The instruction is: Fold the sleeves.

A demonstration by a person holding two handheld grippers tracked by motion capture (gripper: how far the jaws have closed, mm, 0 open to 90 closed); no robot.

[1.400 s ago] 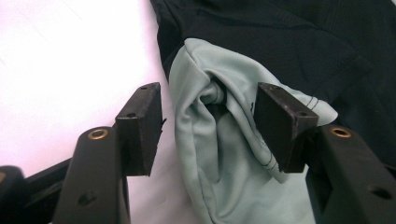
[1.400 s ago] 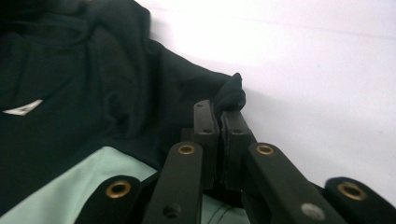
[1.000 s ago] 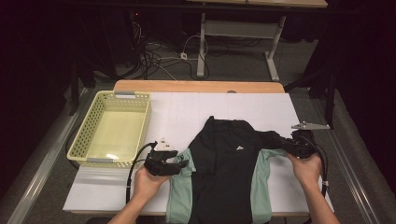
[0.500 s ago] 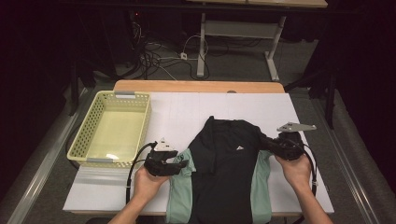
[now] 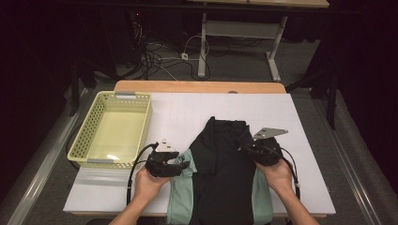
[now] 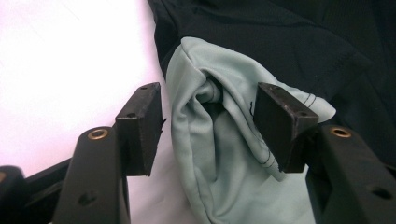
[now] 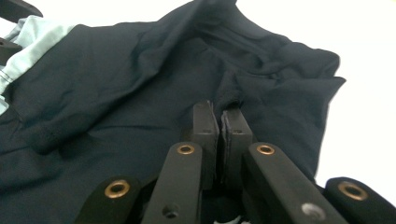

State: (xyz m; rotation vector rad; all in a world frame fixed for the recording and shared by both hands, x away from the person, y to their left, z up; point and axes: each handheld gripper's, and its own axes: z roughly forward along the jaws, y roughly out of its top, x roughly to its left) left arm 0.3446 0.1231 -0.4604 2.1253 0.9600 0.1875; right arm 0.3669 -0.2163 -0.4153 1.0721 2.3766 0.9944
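A black shirt (image 5: 220, 164) with mint-green side panels lies at the front middle of the white table (image 5: 183, 110). My left gripper (image 5: 185, 165) rests at the shirt's left edge. In the left gripper view it (image 6: 210, 126) is open, its jaws on either side of a bunched fold of mint fabric (image 6: 210, 158) without pressing on it. My right gripper (image 5: 244, 148) is over the shirt's right part. Seen in the right gripper view, it (image 7: 222, 123) is shut on a thin pinch of the black fabric (image 7: 140, 84).
A pale yellow plastic basket (image 5: 82, 140) stands at the left of the table, with nothing in it. A wooden strip (image 5: 197, 86) runs along the far edge. Cables and desk legs lie on the dark floor beyond.
My right gripper has moved left, from the shirt's right edge in over the black body, drawing the black fabric with it. The left gripper has stayed still.
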